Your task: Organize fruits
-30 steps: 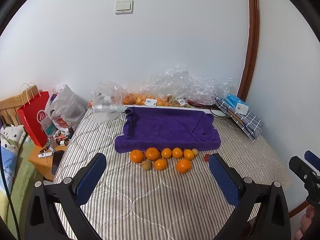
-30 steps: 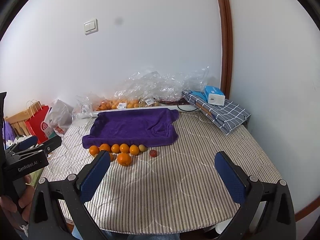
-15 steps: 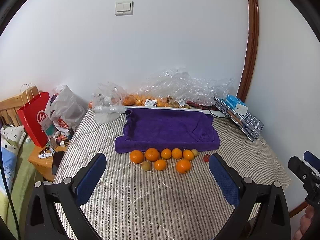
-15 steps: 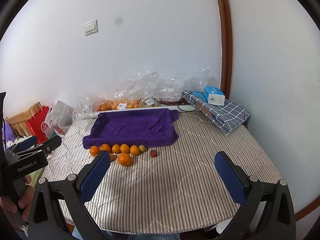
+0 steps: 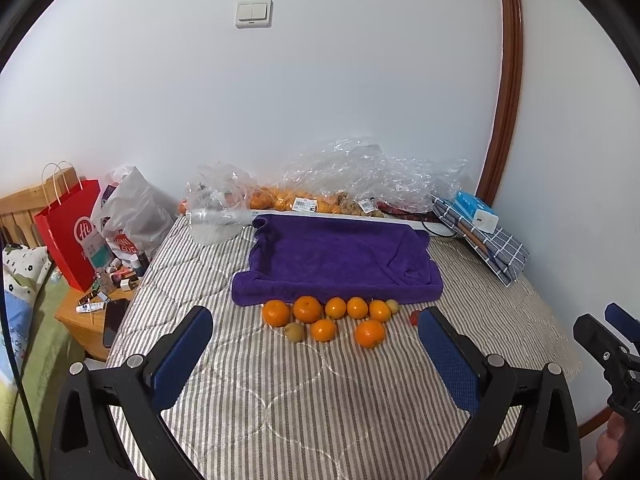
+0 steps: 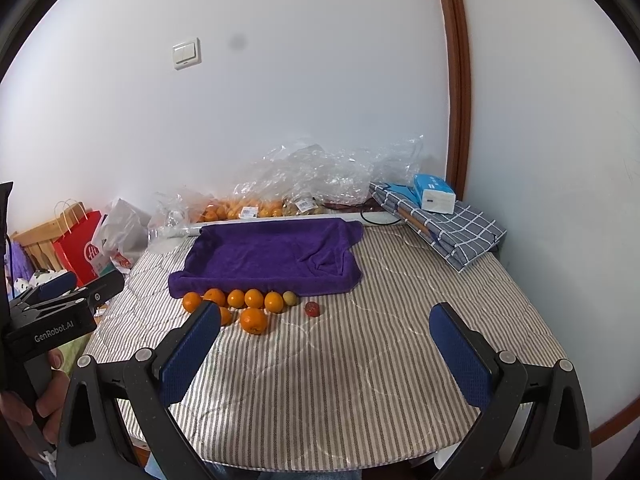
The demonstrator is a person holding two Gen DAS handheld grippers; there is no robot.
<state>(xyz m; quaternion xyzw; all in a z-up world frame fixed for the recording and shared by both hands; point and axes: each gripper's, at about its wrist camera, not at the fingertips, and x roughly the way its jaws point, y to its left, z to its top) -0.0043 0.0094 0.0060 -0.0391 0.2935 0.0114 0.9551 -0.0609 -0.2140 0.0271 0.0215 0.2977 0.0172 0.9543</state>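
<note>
Several oranges lie in a loose row on the striped cloth, just in front of a purple towel-lined tray. Two small brownish-green fruits and one small red fruit lie among them. My left gripper is open and empty, hovering near the table's front, short of the fruit. My right gripper is open and empty, to the right of the fruit row. Each gripper shows at the edge of the other's view.
Clear plastic bags with more oranges lie along the wall behind the tray. A folded checked cloth with a blue-white box sits at the back right. A red paper bag and a cluttered bedside stand are left of the table.
Both views have crept very slightly nearer the fruit. Nothing on the table has moved and both grippers stay open.
</note>
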